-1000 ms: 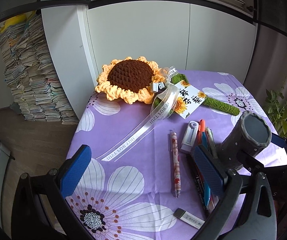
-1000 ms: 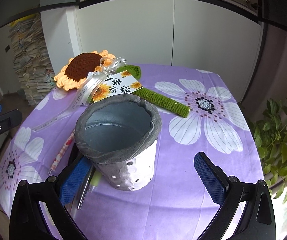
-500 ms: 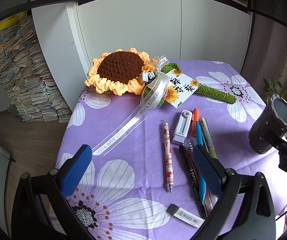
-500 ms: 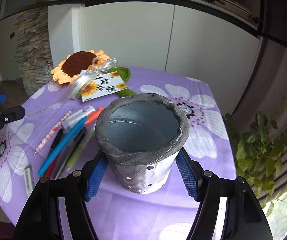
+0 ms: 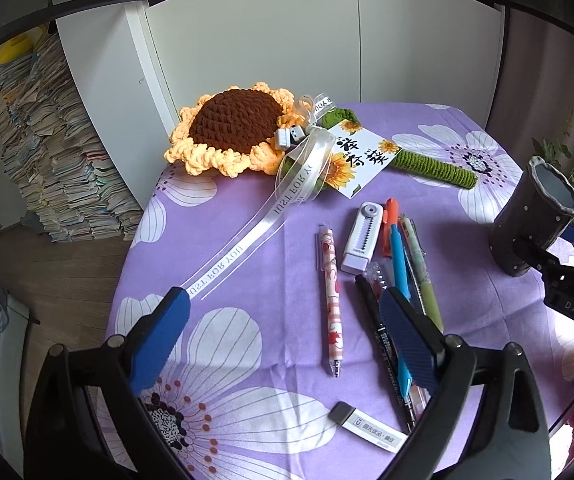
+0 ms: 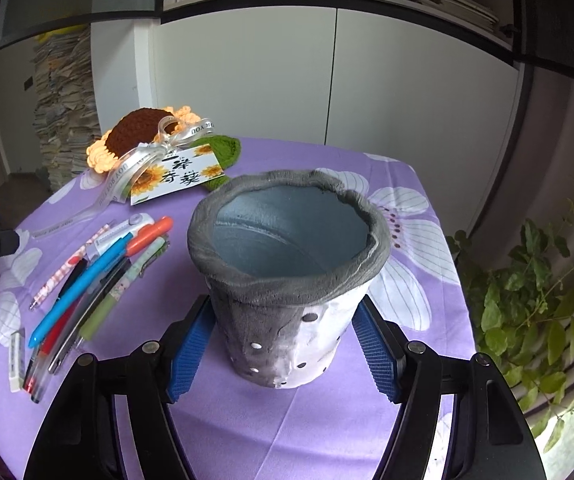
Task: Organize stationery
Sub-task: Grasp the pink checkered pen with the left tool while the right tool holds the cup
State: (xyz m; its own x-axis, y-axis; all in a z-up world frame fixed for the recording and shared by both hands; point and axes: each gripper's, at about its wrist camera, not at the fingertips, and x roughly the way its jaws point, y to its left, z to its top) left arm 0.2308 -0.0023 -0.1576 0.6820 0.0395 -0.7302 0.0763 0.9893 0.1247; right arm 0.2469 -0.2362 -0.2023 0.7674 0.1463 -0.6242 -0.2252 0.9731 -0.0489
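Note:
My right gripper is shut on a grey felt pen holder with white dots, upright and empty, at the right side of the purple flowered table; it also shows in the left wrist view. Several pens lie in a loose bunch, with a pink patterned pen, a white correction tape and a white eraser. My left gripper is open and empty, above the table's near left part, its right finger over the pens.
A crocheted sunflower with a ribbon and a card lies at the table's back. White cabinets stand behind. A paper stack is on the floor at left. A green plant stands off the right edge.
My right gripper closed on the pen holder and carried it to the right, away from the pens. My left gripper drew back and rose a little, staying open.

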